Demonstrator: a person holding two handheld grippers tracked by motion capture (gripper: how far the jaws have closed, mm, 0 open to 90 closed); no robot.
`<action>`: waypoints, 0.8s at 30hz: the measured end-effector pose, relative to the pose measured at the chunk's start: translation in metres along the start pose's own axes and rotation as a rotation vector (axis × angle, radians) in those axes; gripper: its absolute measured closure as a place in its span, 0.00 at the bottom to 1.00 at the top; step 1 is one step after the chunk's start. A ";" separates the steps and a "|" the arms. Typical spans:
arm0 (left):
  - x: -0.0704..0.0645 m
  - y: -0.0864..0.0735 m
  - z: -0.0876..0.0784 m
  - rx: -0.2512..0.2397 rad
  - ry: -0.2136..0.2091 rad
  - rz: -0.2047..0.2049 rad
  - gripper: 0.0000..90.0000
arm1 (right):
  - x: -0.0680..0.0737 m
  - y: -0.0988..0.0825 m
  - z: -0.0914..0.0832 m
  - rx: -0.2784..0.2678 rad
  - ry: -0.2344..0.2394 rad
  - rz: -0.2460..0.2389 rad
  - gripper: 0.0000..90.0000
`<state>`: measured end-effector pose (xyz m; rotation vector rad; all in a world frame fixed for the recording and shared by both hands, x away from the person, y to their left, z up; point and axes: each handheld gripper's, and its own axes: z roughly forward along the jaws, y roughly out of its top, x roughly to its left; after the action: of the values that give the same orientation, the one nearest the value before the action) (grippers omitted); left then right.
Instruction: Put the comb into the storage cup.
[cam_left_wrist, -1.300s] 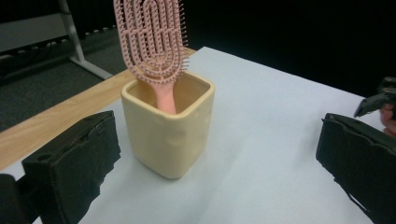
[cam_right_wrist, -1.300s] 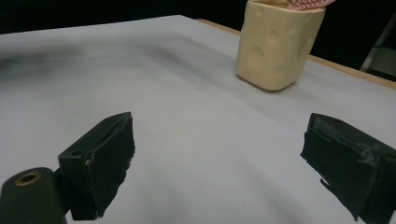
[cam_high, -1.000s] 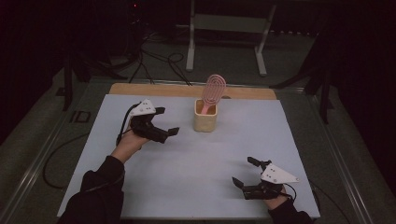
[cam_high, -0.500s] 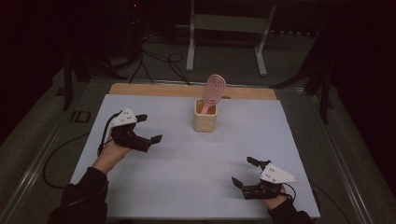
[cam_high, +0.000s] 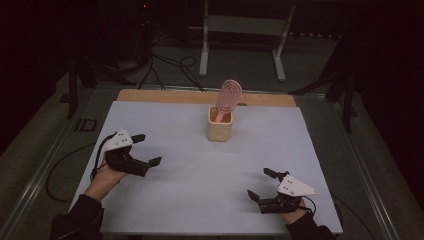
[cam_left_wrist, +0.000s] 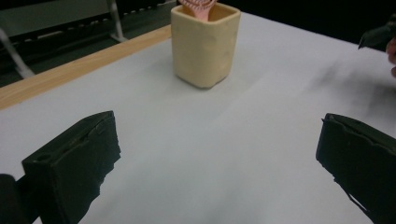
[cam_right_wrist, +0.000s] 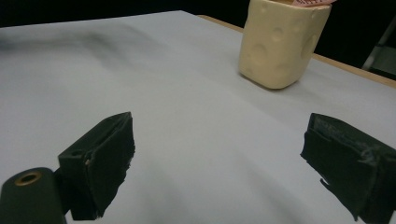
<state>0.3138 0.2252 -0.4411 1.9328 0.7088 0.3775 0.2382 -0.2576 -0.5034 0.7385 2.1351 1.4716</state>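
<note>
left gripper (cam_high: 145, 150): we see it held above the sheet at the near-left side, jaws wide, nothing between them. In the left gripper view both pads stand far apart with bare sheet between.
right gripper (cam_high: 262, 185): low at the near-right edge, jaws also wide and empty; it looks to be resting on or just over the sheet, we cannot tell which.
cup (cam_high: 220, 124): cream, squarish, dimpled walls, upright on the sheet toward the far middle. From the left gripper it lies ahead and to the right; from the right gripper ahead and to the left.
brush (cam_high: 227, 99): pink slotted paddle brush, handle down in the cup, head sticking up out of the rim and leaning a bit to the right.
long axis: brush runs near vertical, so we judge any grab comes from above or the side on the head, not along the table.
nearer hand: we call it about even; the left gripper looks slightly closer to the cup and is already raised. Both well apart from it.
aim: in the left gripper view the cup (cam_left_wrist: 205, 44) sits ahead, roughly centred between the pads; in the right gripper view the cup (cam_right_wrist: 280, 42) is ahead and right of centre.
sheet (cam_high: 190, 175): pale, bare between grippers and cup, so the path is free.
</note>
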 end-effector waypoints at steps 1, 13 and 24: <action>-0.001 -0.003 -0.003 0.000 -0.001 -0.005 0.00 | 0.000 0.000 0.000 0.000 0.000 0.001 0.10; -0.011 -0.030 -0.028 0.004 0.025 -0.015 0.00 | 0.000 0.000 0.001 -0.002 0.002 -0.002 0.10; -0.024 -0.058 -0.038 0.007 0.052 -0.043 0.00 | 0.000 0.001 0.002 0.001 0.008 -0.002 0.10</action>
<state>0.2563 0.2556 -0.4748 1.9166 0.7855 0.4001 0.2394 -0.2562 -0.5034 0.7315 2.1415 1.4746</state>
